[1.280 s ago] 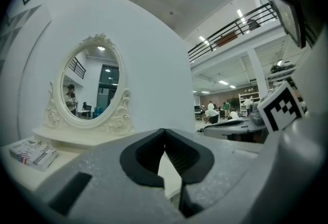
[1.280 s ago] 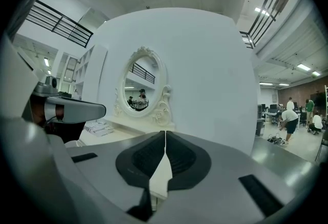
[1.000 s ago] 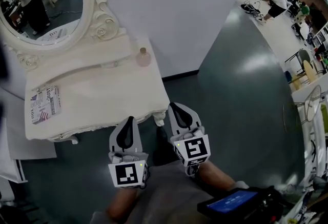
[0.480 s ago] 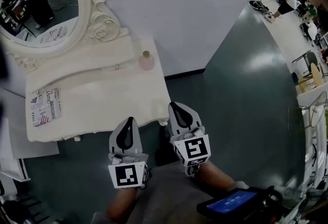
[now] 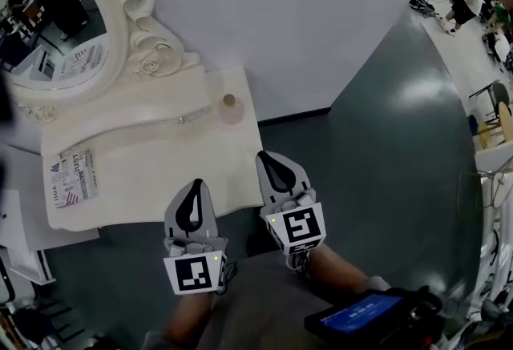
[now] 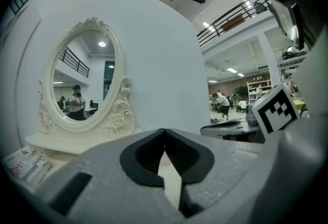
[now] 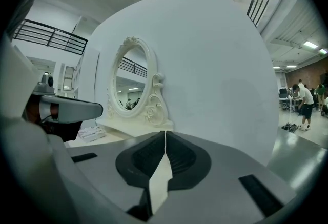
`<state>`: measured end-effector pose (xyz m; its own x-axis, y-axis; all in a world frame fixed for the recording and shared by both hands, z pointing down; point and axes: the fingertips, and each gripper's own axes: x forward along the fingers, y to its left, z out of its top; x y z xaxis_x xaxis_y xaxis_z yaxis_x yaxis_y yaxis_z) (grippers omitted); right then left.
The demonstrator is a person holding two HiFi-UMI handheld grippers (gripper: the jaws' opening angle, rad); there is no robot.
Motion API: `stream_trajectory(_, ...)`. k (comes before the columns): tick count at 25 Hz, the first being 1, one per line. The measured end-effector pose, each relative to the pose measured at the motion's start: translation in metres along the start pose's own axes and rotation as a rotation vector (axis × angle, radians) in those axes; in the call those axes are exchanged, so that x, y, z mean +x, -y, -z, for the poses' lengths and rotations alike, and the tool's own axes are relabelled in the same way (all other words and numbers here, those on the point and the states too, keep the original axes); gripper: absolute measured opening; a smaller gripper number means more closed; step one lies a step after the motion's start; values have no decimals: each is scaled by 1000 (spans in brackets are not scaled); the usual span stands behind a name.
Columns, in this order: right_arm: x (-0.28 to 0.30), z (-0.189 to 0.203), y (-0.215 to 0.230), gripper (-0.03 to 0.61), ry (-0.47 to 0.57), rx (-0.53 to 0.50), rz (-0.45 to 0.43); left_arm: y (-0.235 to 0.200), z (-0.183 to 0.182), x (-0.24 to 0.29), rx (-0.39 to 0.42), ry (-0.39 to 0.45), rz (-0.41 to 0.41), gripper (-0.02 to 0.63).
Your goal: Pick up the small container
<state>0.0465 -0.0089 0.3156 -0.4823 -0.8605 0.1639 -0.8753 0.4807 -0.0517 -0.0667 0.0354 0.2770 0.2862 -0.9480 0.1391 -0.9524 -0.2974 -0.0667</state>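
The small container (image 5: 231, 109) stands upright, long axis vertical and cap up, near the back right corner of the white dressing table (image 5: 152, 168), just above the head view's centre. Below it, 2 grippers point up-frame, nearly level. The left gripper (image 5: 195, 185) overlaps the table's front edge and the right gripper (image 5: 264, 157) is at its right front corner. Both have jaws together, empty.

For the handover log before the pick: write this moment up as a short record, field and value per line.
target: small pink bottle, upright at the back right of the tabletop
furniture: white dressing table with oval mirror
other item: printed leaflet, front left of the tabletop
left gripper: shut, empty, at the table's front edge
right gripper: shut, empty, by the front right corner
contact with bottle: none, both grippers apart from it
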Motion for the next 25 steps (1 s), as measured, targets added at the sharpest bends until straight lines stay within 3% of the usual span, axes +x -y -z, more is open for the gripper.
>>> stream_trajectory(12, 49, -20, 29, 15, 30, 17, -60, -6, -18, 45, 49, 2, -48, 14)
stream_trajectory(25, 78, -14, 34, 15, 1, -23, -93, -25, -11, 64, 0, -3, -93, 14)
